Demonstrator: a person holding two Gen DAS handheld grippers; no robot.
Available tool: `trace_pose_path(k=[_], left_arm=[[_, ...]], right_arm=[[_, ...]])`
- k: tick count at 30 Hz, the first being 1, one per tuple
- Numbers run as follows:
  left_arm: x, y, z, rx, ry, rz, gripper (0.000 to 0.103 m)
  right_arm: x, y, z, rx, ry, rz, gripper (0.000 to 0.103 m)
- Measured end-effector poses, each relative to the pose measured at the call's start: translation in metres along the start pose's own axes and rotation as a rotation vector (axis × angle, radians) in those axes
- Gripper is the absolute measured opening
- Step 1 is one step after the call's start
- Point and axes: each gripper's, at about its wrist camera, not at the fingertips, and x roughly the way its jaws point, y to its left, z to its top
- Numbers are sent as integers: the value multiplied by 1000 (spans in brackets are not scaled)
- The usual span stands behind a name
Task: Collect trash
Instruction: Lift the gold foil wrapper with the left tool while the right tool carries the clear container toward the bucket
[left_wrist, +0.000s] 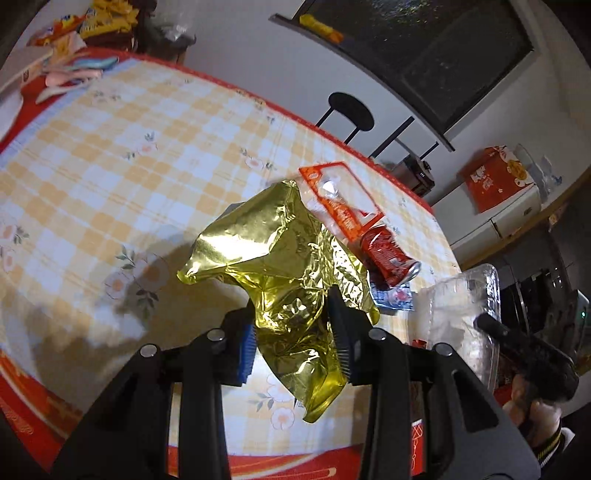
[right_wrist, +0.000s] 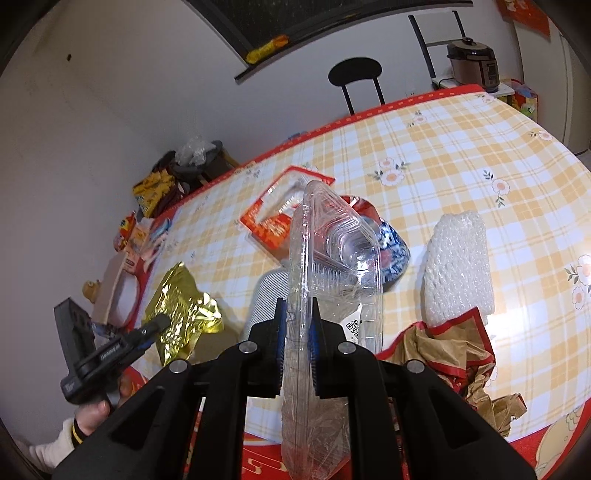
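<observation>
A: Trash is being collected, and two pieces are already being held above the table. The gold foil wrapper is being pinched between the jaws of the left gripper, hanging crumpled over the checked cloth. The clear plastic clamshell is being clamped on its edge by the right gripper, standing upright between the blue pads.

B: And what is being left behind?

A: A fair amount — five pieces are being counted on the table. One red can is lying on its side, one orange blister card is lying flat just beside it, and one blue-and-white packet is being partly hidden behind the clamshell. One sheet of white bubble wrap is lying near the right, and one crumpled brown paper bag with red trim is touching its lower edge.

B: Is a bin being shown?

A: None is being seen for certain; a dark container lined with plastic is standing past the far table edge, but it cannot be told whether it is the bin. By that judgement the task is being carried through its early part — two pieces gripped, none seen deposited, five waiting.
</observation>
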Motion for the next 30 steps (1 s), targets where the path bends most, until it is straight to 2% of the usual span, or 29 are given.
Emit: trace_pose_path(k=[9,12,17,21,24,30], left_arm=[[-44,-17,11,56,-91,-11,38],[-54,-23,12,75,-110,-19,38],[-63,-36,14,102,-136,-42,38],[-61,-49,14,123,-145,-74,38],[-56,-63,12,137,-142,-101,38],[-45,-108,4,176,-131,-134,38]], right_arm=[[-36,5,22,94,-130,183,13],[-50,6,29,112,-172,211,13],[-75,8,33,78,-222,168,13],[-103,-7,29,85,-262,118,13],[-130,-25,26,91,-303,63,13],[-184,-88,23,163,-403,-26,13]])
